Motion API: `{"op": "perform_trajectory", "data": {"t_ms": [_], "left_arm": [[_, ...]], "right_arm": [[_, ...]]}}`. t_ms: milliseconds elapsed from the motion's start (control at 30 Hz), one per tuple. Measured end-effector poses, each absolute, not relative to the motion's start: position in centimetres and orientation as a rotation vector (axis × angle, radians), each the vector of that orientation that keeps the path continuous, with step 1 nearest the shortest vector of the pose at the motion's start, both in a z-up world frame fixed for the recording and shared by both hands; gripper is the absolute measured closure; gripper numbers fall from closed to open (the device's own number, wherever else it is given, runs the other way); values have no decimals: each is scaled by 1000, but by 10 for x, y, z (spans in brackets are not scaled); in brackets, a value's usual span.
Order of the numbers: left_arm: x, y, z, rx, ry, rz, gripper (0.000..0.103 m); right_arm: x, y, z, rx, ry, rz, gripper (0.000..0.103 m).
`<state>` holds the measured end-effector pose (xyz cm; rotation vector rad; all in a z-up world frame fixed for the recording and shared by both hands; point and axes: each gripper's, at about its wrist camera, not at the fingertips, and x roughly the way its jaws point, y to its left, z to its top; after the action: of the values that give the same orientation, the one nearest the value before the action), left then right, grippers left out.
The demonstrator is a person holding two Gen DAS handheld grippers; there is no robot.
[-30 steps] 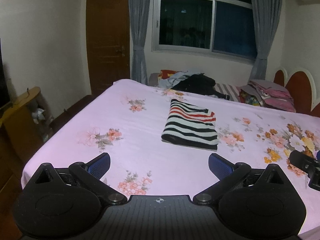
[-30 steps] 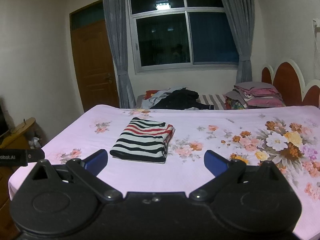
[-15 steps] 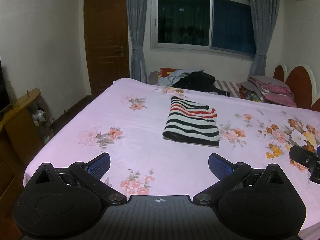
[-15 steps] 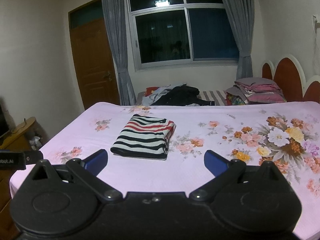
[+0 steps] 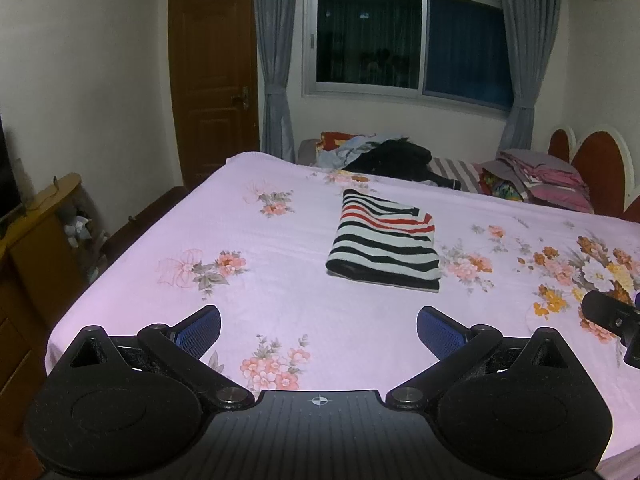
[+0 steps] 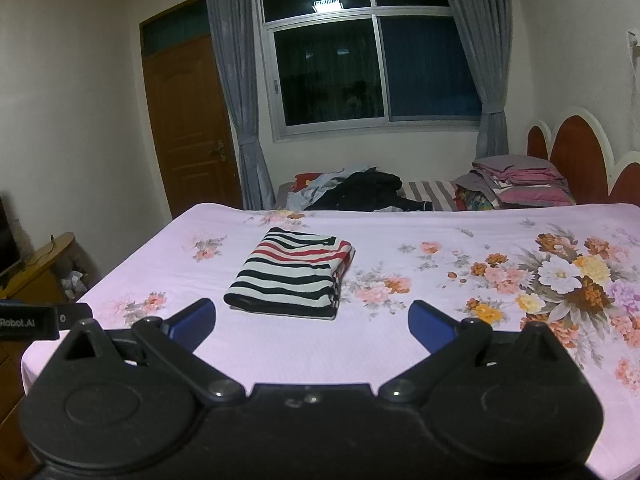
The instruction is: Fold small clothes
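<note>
We look from both wrist cameras low over the near edge of the bed (image 5: 280,280), facing the window (image 6: 376,68). Both views share the striped folded garment (image 5: 386,246) ahead, which sits nearer in the right view.

Two handheld grippers, held side by side, both pointing forward and tilted slightly downward.

Left gripper (image 5: 319,326): black body low in its own camera view, both fingers spread wide apart, blue ribbed pads (image 5: 199,329) facing inward, nothing held between them.

Right gripper (image 6: 312,320): same black build, fingers likewise spread wide, blue pads (image 6: 430,326) angled inward, nothing clamped.

Each visible from the other's camera: a black tip of the right gripper (image 5: 612,314) at the far right edge of the left view; part of the left gripper (image 6: 38,321), bearing a printed label, at the far left edge of the right view.
</note>
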<state>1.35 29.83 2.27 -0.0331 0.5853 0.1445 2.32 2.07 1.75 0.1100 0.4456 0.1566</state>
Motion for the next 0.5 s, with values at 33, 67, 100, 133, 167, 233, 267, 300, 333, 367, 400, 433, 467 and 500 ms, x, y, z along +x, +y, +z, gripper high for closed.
{"op": "perform_trajectory", "data": {"t_ms": [33,67,100,133,167,233,267,300,333,367,400,433,467,500], "left_arm": [[14,298,22,-31,588,145,0],[14,298,22,-32,590,146,0],[15,298,22,-34,592,145,0],[15,298,22,-35,594,144,0],[16,298,22,-35,595,143,0],[18,298,22,-35,597,143,0],[18,298,22,-34,599,141,0],[19,298,22,-35,601,142,0],[20,299,22,-36,603,143,0],[21,298,21,-36,606,141,0],[23,298,21,-37,609,139,0],[25,298,20,-38,611,140,0],[27,297,20,-37,614,140,0],[29,297,19,-36,617,139,0]], "right_arm": [[23,21,17,113,446,158,0],[24,21,18,113,447,159,0],[24,20,18,112,447,157,0],[24,20,17,112,447,159,0],[25,20,18,114,447,161,0],[26,21,17,114,451,163,0],[26,21,17,113,453,162,0],[28,19,16,115,456,165,0],[29,19,16,117,458,168,0],[30,19,15,118,459,170,0],[31,19,14,122,460,171,0],[32,19,14,128,461,174,0],[33,19,14,131,463,177,0],[35,19,13,131,467,177,0]]}}
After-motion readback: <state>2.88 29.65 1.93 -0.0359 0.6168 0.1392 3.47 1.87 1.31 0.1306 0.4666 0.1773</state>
